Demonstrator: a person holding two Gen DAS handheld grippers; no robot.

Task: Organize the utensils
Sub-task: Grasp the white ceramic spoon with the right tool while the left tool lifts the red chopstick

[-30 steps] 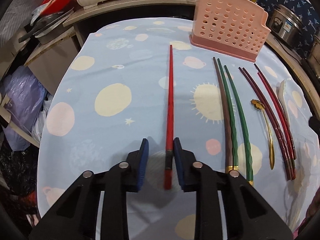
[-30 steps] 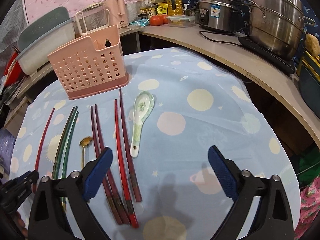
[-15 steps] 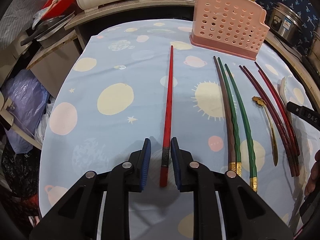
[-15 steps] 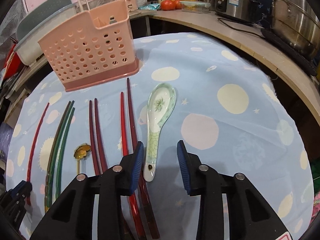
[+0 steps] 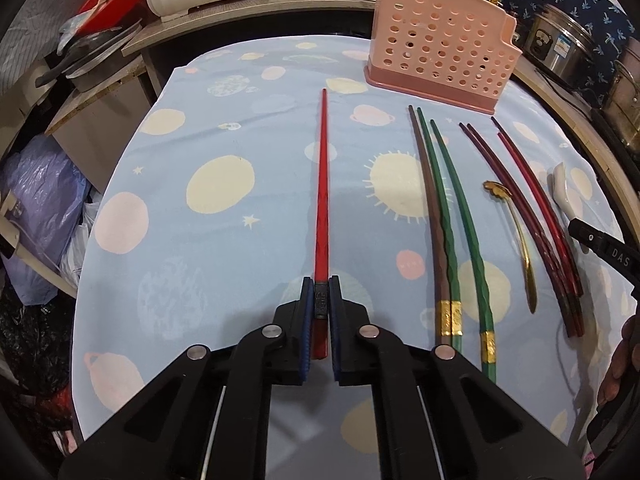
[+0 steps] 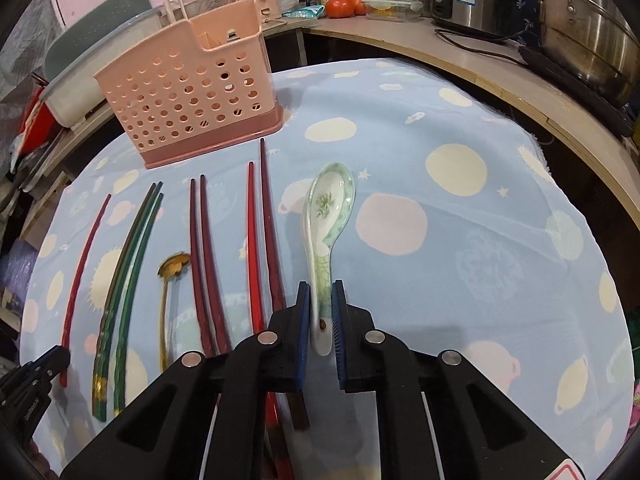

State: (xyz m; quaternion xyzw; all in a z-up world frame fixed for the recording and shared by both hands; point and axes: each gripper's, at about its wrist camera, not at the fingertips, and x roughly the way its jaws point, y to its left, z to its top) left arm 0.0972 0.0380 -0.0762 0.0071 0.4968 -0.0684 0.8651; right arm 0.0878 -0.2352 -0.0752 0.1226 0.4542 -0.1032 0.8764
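A single red chopstick (image 5: 322, 184) lies on the blue cloth, pointing at the pink perforated utensil basket (image 5: 436, 52). My left gripper (image 5: 321, 284) is closing, and its blue pads press on the chopstick's near end. In the right wrist view a white and green ceramic spoon (image 6: 330, 204) lies bowl up. My right gripper (image 6: 320, 292) is closing on the spoon's handle, with the pads against its sides. The basket (image 6: 192, 92) stands upright at the back of the table.
Between the two grippers lie green chopsticks (image 5: 444, 208), a gold spoon (image 5: 520, 236) and dark red chopsticks (image 5: 532, 208), side by side. Steel pots (image 6: 580, 28), tomatoes and bottles line the curved counter behind. Bags and boxes stand off the table's left edge.
Both grippers have closed: the left on the red chopstick's end, the right from wide open onto the spoon's handle. The right gripper also moved forward and down to the spoon.
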